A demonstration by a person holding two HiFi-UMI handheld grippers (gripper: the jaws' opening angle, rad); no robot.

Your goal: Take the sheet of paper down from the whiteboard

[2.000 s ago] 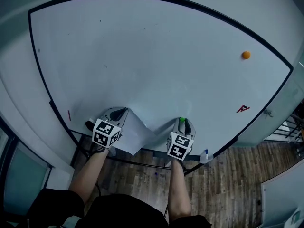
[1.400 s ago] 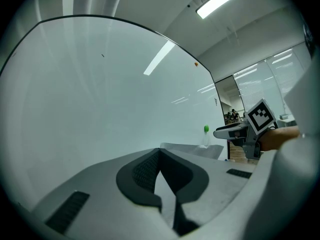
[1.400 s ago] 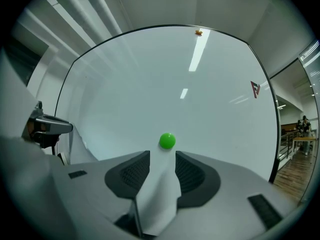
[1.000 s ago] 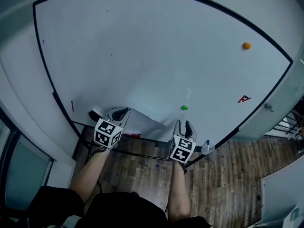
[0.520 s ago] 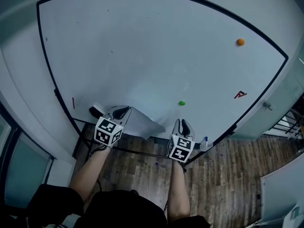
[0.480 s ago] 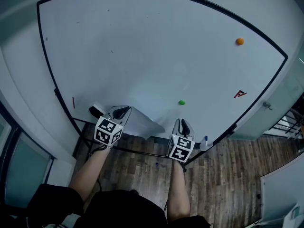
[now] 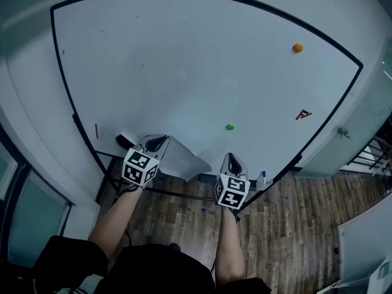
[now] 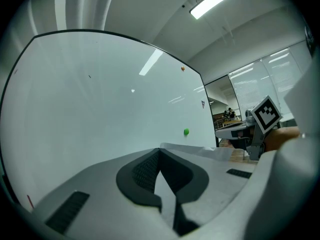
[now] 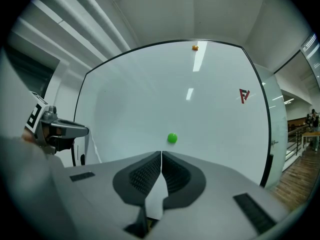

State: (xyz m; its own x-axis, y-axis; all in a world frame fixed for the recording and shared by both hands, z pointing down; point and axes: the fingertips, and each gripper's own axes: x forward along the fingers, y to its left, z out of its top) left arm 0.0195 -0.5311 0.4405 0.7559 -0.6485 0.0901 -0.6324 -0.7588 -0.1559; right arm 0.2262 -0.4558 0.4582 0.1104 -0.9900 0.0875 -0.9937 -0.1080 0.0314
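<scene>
Sheet of paper (image 7: pixel 185 159), already off the whiteboard (image 7: pixel 184 72): it hangs in front of the board's lower edge, one end pinched in the left gripper (image 7: pixel 156 143) and the other sagging free toward the right gripper (image 7: pixel 231 160) without visibly reaching it. The left gripper view shows its jaws clenched on the sheet, which runs out from between the pads to the right. The right gripper view shows its jaws pressed together with no paper to be made out between the pads. A green magnet (image 7: pixel 229 127) sits on the bare board above the right gripper, well clear of the sheet, and an orange magnet (image 7: pixel 297 48) sits far up to the right. Judged from this, the removal itself is done. What may remain is only to carry the sheet away or set it down.
</scene>
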